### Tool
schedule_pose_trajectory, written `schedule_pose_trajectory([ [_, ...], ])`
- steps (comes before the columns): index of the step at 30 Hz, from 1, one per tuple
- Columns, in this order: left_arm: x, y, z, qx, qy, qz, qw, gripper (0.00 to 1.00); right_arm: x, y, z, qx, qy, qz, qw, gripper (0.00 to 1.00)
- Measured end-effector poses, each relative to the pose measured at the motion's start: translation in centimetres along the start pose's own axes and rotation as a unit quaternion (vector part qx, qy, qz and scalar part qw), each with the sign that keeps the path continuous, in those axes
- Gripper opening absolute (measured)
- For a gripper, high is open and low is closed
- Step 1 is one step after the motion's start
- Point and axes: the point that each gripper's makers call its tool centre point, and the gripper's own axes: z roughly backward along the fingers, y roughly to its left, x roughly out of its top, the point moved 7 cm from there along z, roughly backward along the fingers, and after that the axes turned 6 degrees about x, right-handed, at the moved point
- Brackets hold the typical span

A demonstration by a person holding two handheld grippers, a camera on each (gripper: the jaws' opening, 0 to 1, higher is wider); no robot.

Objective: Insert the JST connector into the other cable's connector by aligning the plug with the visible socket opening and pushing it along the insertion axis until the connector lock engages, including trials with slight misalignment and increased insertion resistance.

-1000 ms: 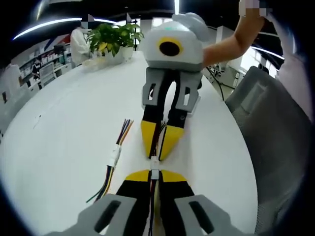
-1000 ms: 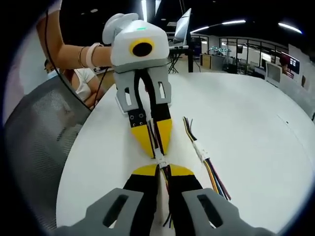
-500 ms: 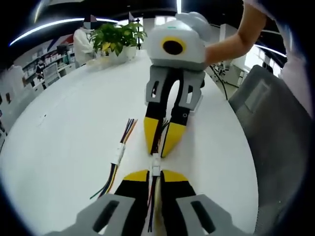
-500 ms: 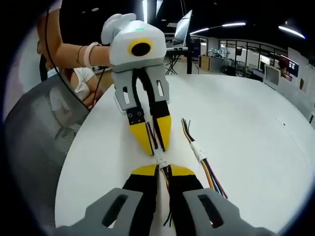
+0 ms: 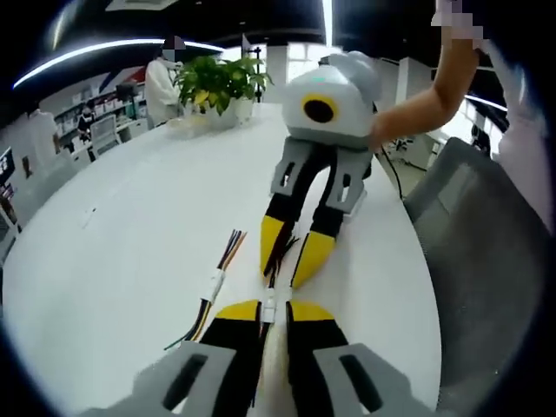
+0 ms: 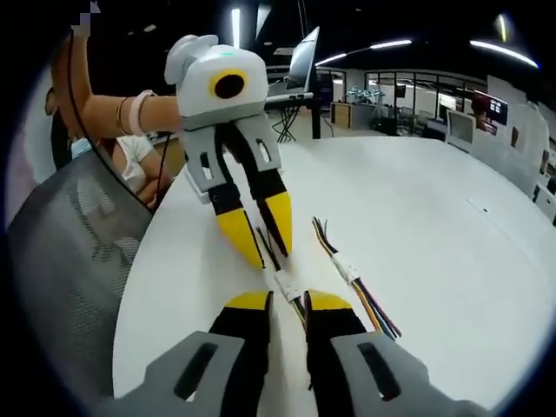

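Observation:
A white JST connector pair (image 5: 270, 304) lies end to end on the white table (image 5: 122, 226), its two halves looking joined, with dark wires running out both ways. My left gripper (image 5: 274, 309) stands open around one end, its yellow-tipped jaws clear of the plastic. My right gripper (image 5: 282, 278) faces it from the far side, also open, with the wires passing between its tips. In the right gripper view the connector pair (image 6: 287, 283) sits just ahead of my right gripper (image 6: 288, 301), and my left gripper (image 6: 271, 258) is tilted beyond it.
A spare cable with a white connector (image 5: 213, 282) and coloured wires lies beside the work, also seen as the spare cable (image 6: 349, 266). A grey mesh chair (image 5: 473, 226) stands at the table edge. A potted plant (image 5: 217, 78) sits far back, and a laptop (image 6: 304, 56).
Both grippers' jaws have spread apart, the right one more. The right gripper has drawn back a little from the connector, which stays on the table.

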Motion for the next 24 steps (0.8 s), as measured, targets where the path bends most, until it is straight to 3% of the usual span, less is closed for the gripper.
schedule_pose_trajectory([
  [6, 1.1, -0.9, 1.5, 0.026, -0.014, 0.014, 0.9995, 0.10, 1.1, 0.8, 1.0, -0.024, -0.029, -0.022, 0.9990, 0.14],
  [14, 2.4, -1.9, 3.9, 0.053, -0.042, 0.046, 0.9967, 0.11, 2.7, 2.2, 4.0, -0.063, -0.063, -0.039, 0.9953, 0.15],
  [24, 4.3, -2.8, 5.8, 0.091, -0.085, 0.088, 0.9883, 0.14, 4.4, 4.1, 6.5, -0.104, -0.098, -0.051, 0.9885, 0.21],
])
